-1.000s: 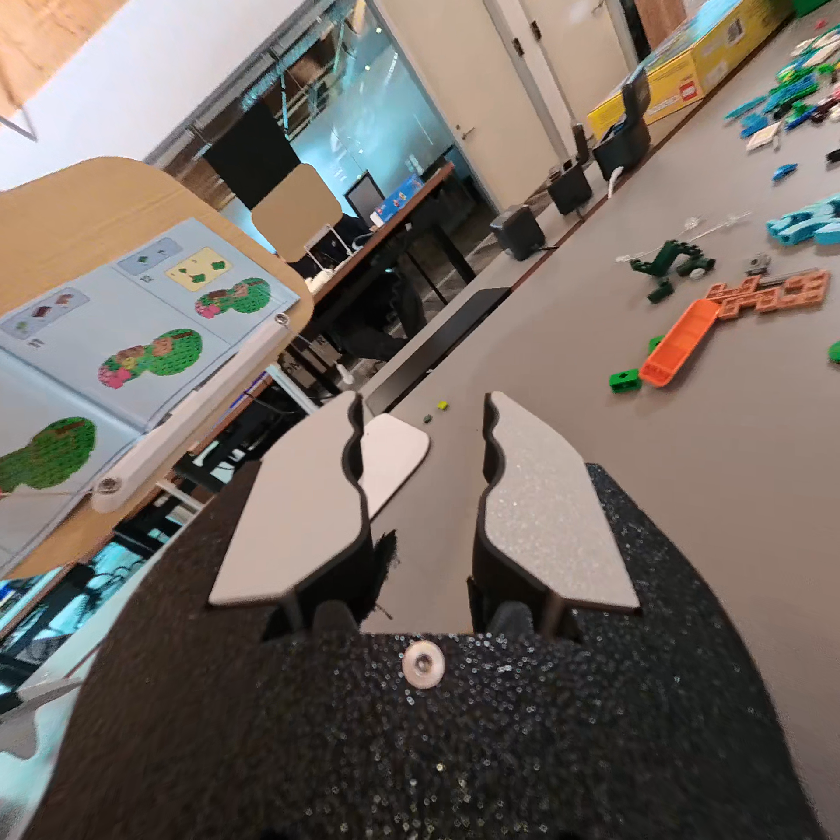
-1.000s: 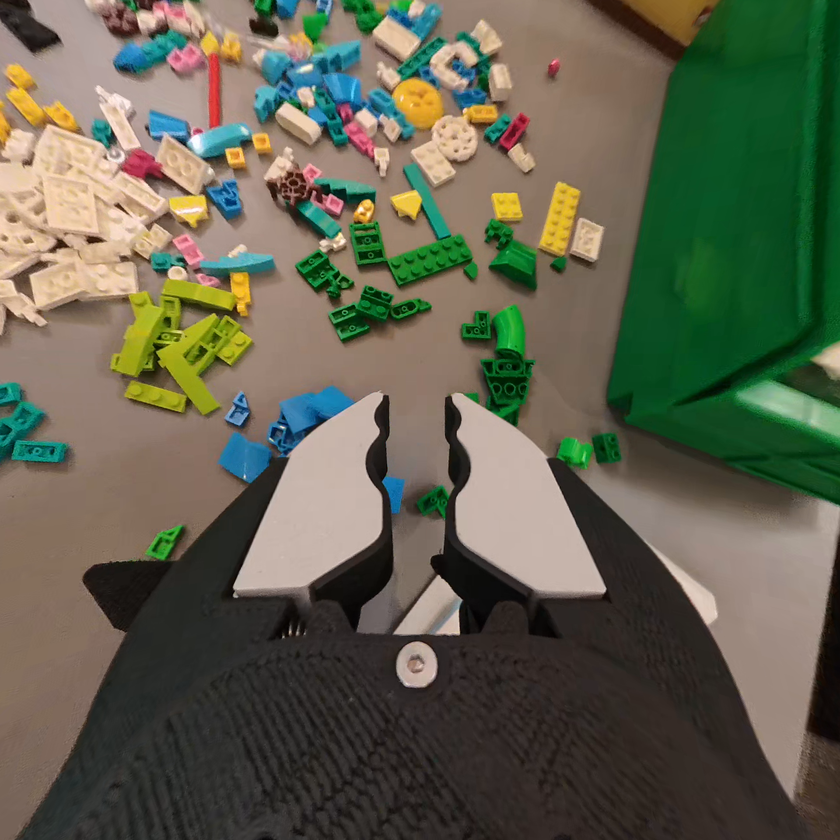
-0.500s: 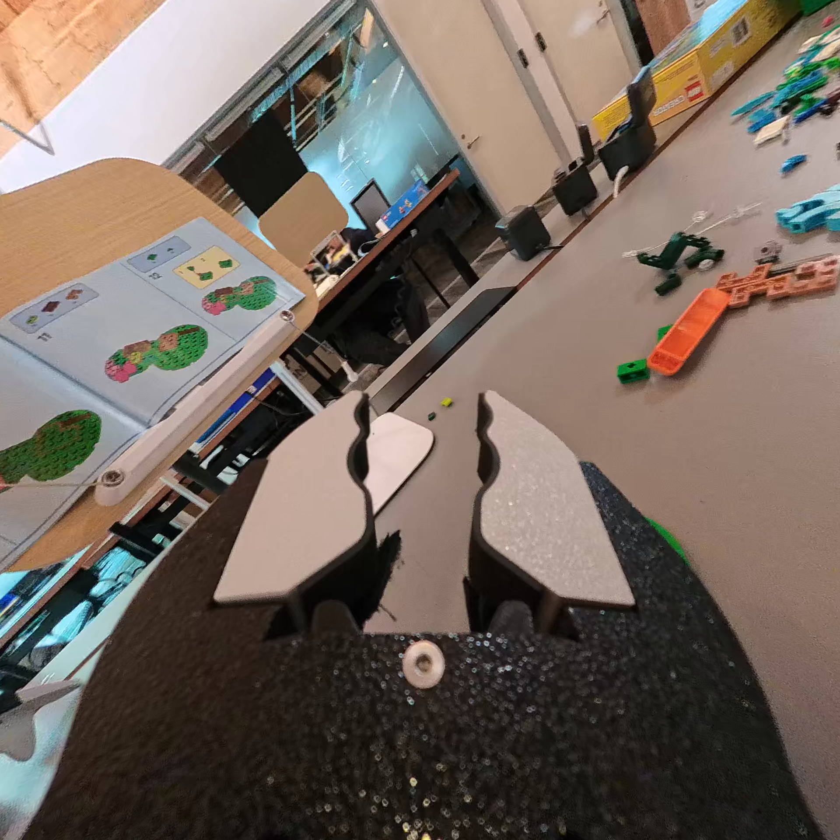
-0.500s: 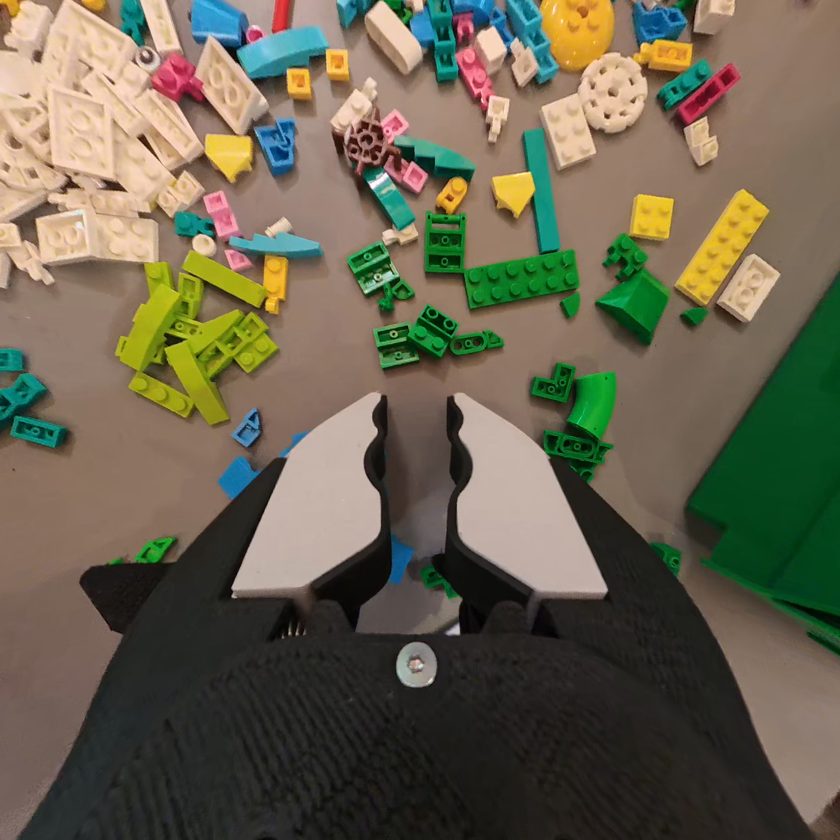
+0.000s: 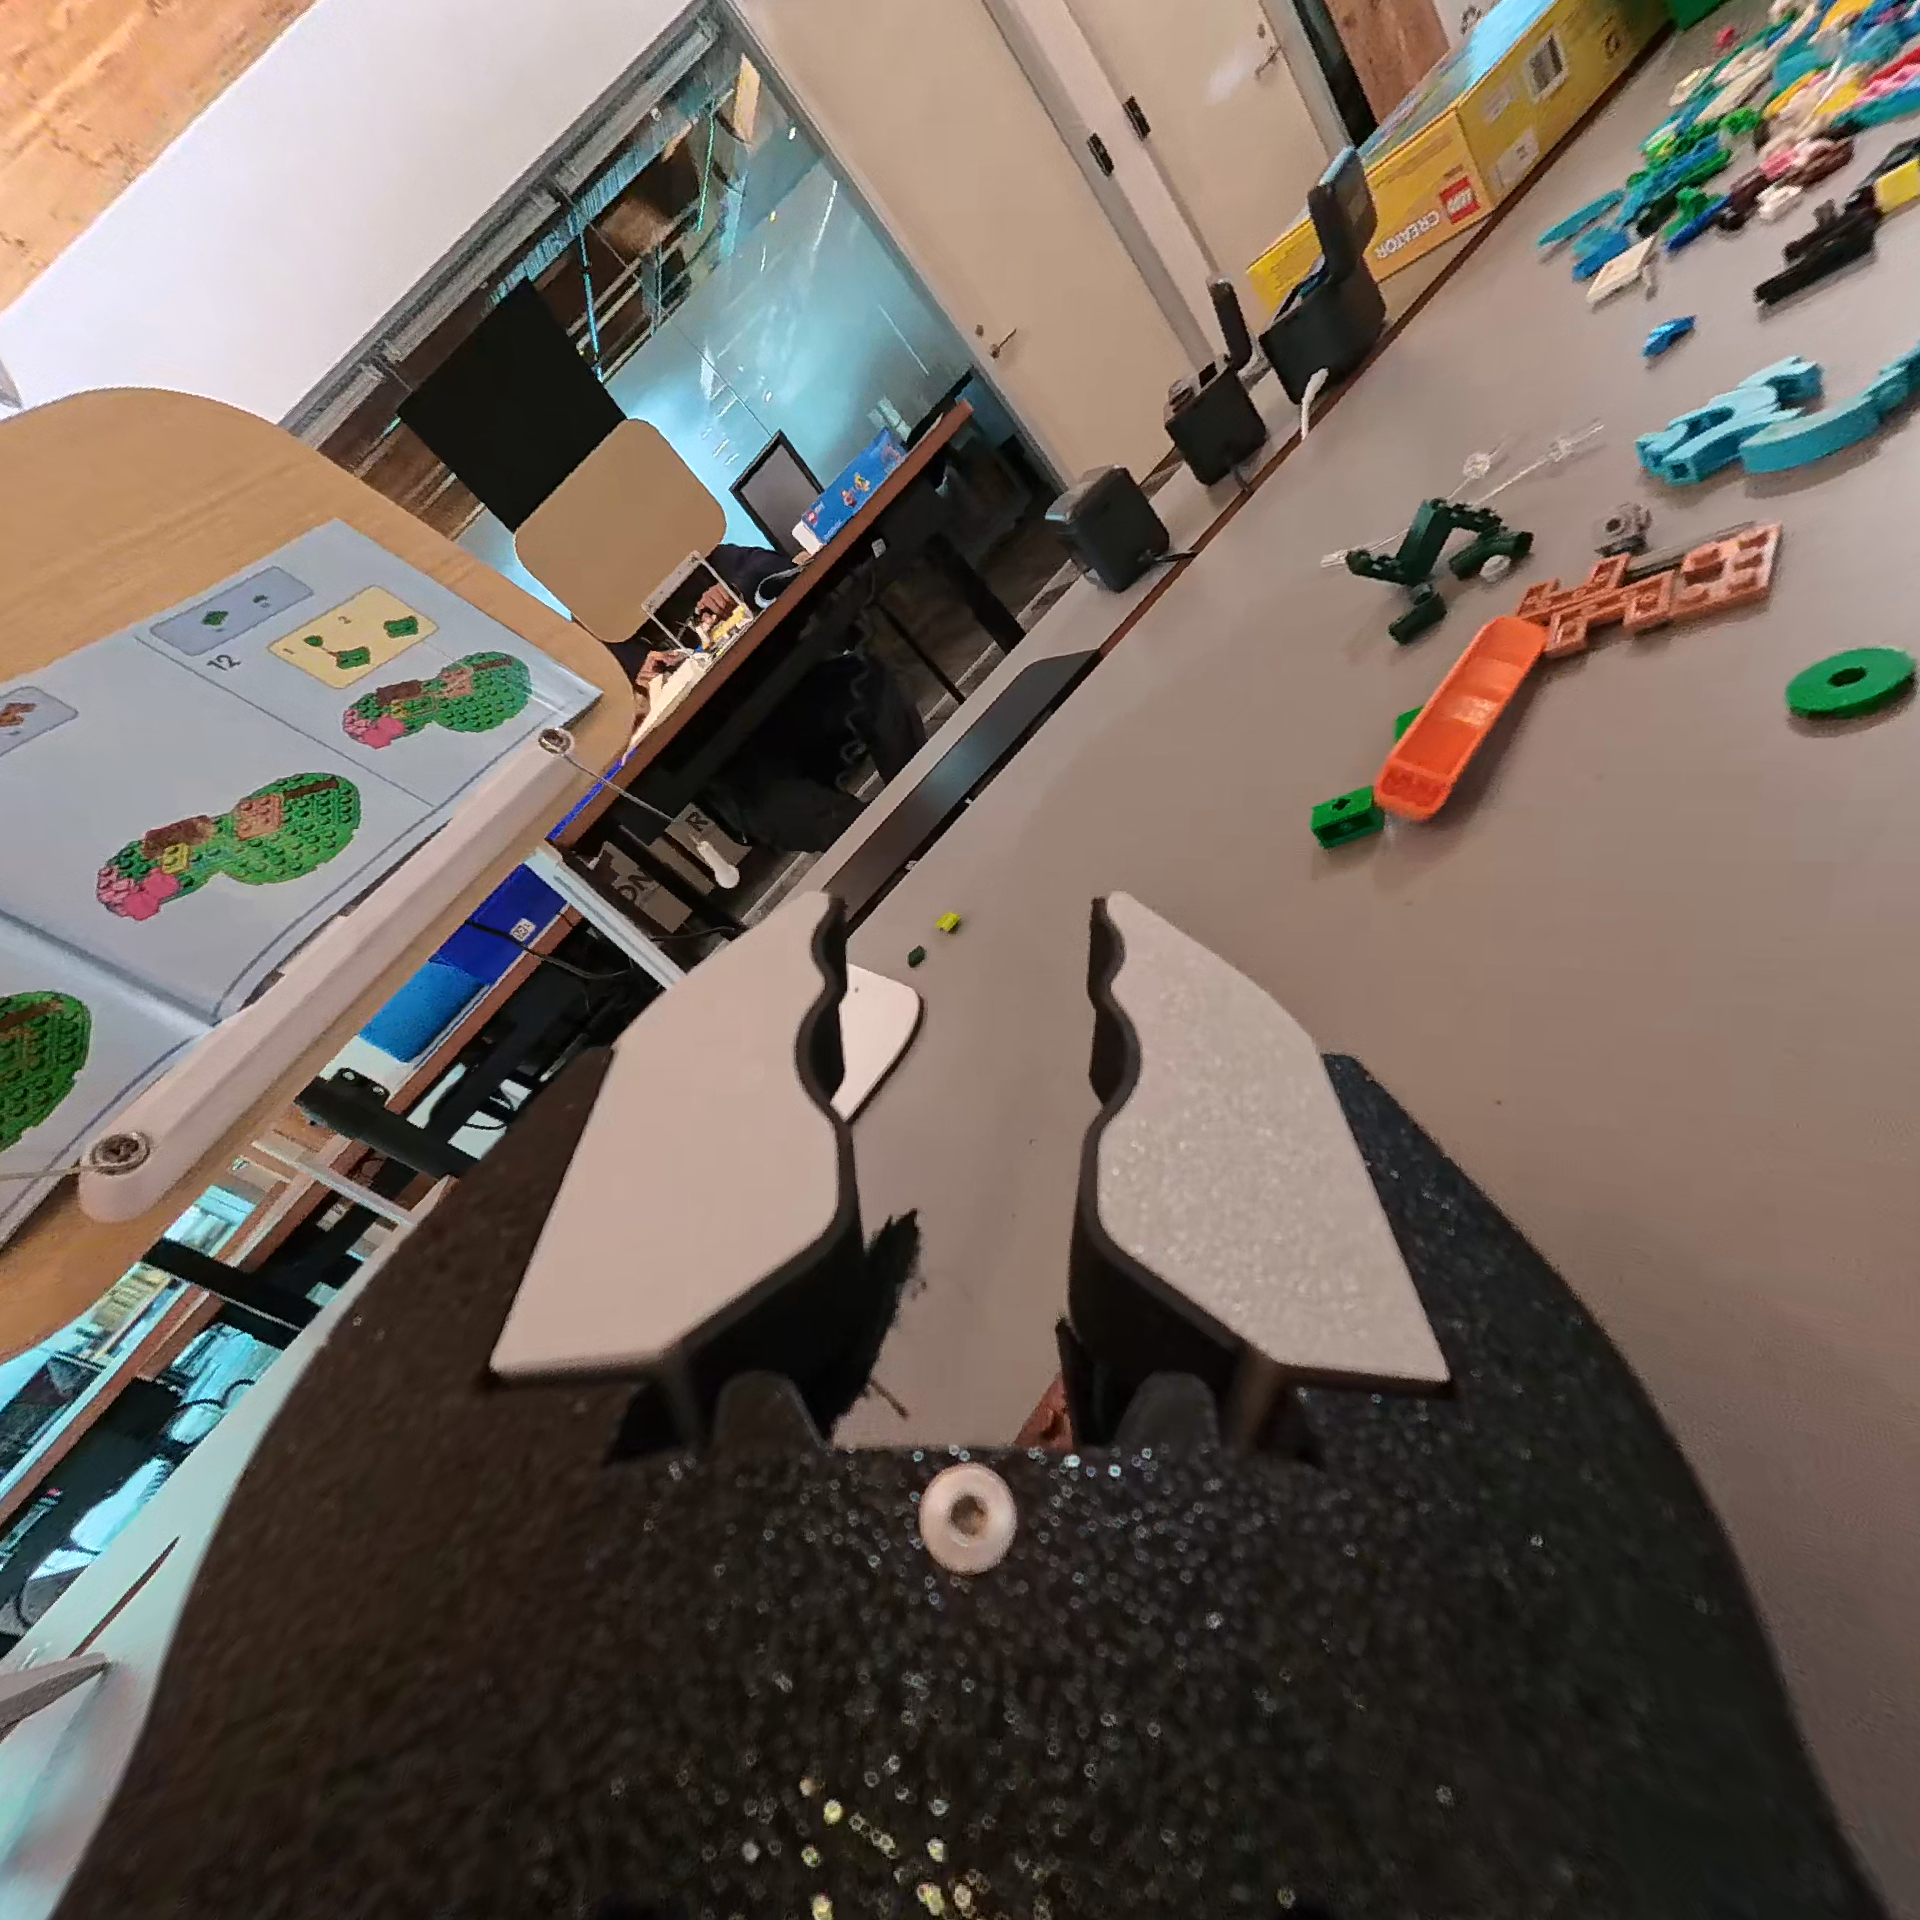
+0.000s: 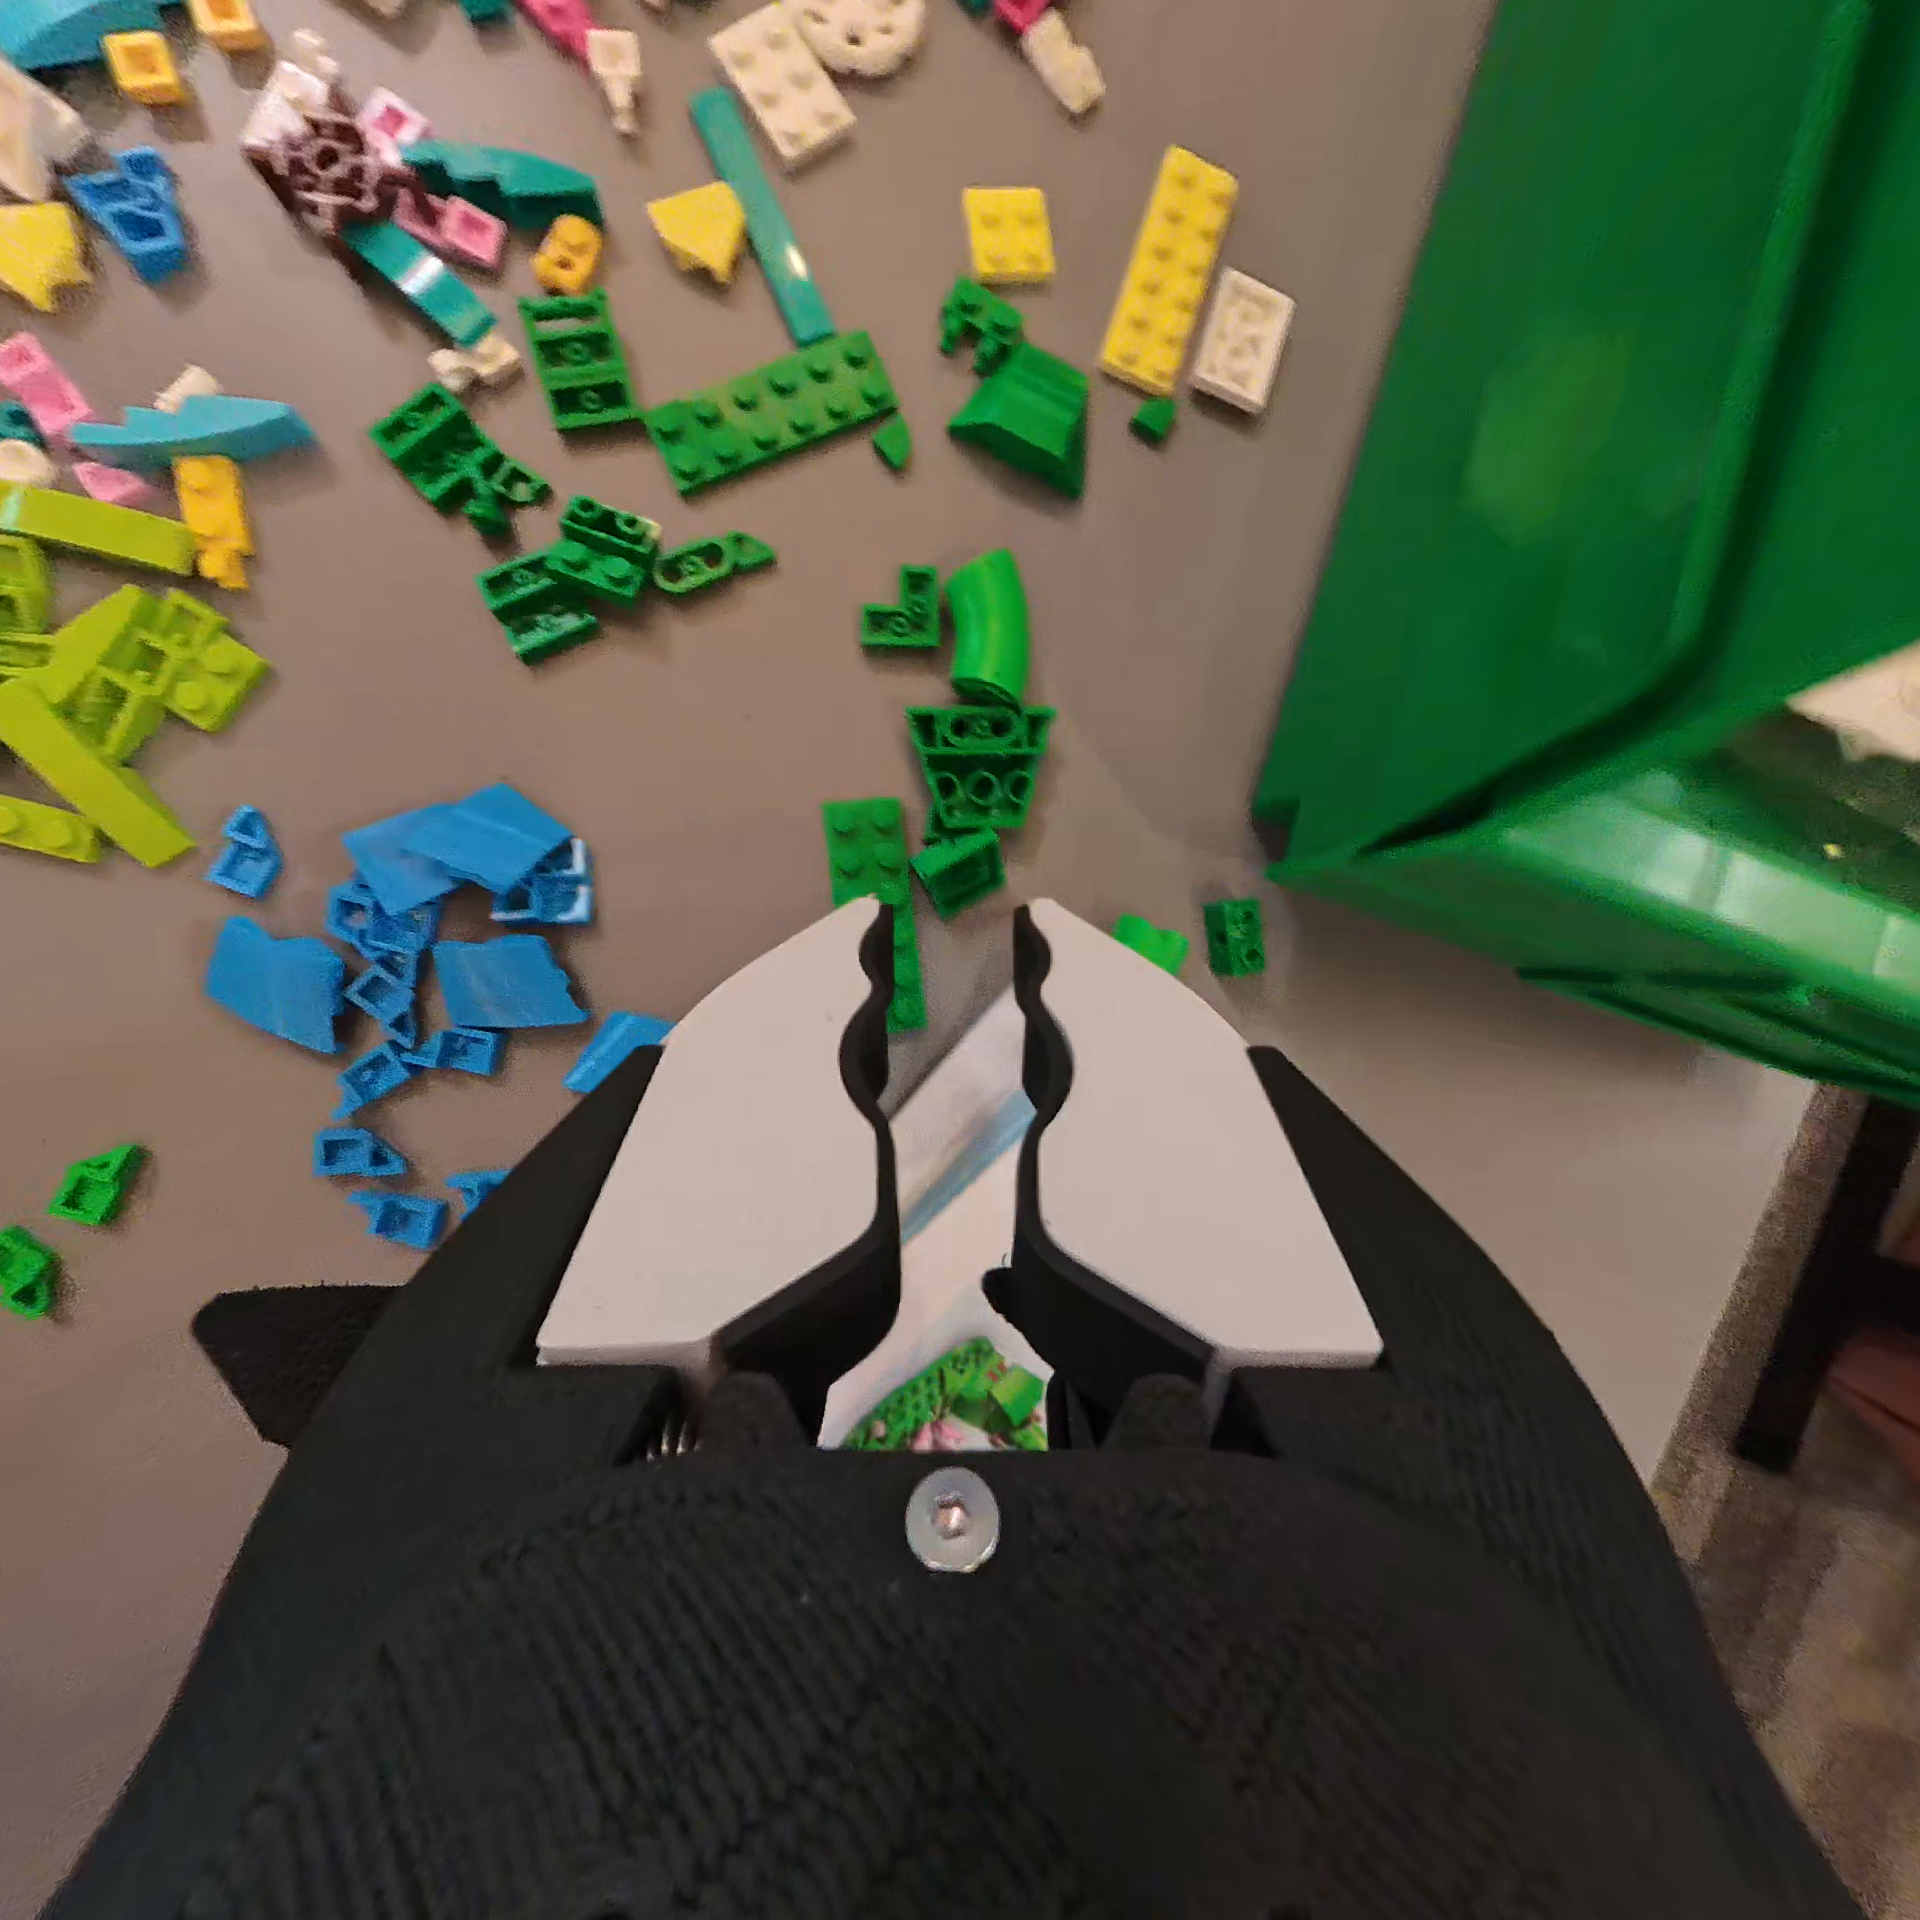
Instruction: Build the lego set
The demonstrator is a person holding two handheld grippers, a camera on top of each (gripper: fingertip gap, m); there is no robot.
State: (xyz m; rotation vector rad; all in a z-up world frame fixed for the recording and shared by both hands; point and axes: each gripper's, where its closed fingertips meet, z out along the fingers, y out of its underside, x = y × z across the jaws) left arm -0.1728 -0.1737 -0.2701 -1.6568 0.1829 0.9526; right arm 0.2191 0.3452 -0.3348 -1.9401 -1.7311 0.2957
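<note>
Loose green plates (image 6: 771, 420) lay scattered on the grey table (image 6: 675, 748), just ahead of the right gripper (image 6: 948, 914), jaws apart, empty. Left gripper (image 5: 961, 914) likewise released, facing the instruction booklet (image 5: 239, 790) (propped on a stand). Judged step: part selection; next move needs descent onto one green piece.

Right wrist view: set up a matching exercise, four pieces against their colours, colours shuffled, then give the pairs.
Pieces:
1. curved arch brick
2. long 2x6 plate
3. pile of small slopes
4. cross-shaped gear piece

Colours:
A. blue
B. dark brown
C. green
D. yellow

Pairs: 1-C, 2-D, 3-A, 4-B
</note>
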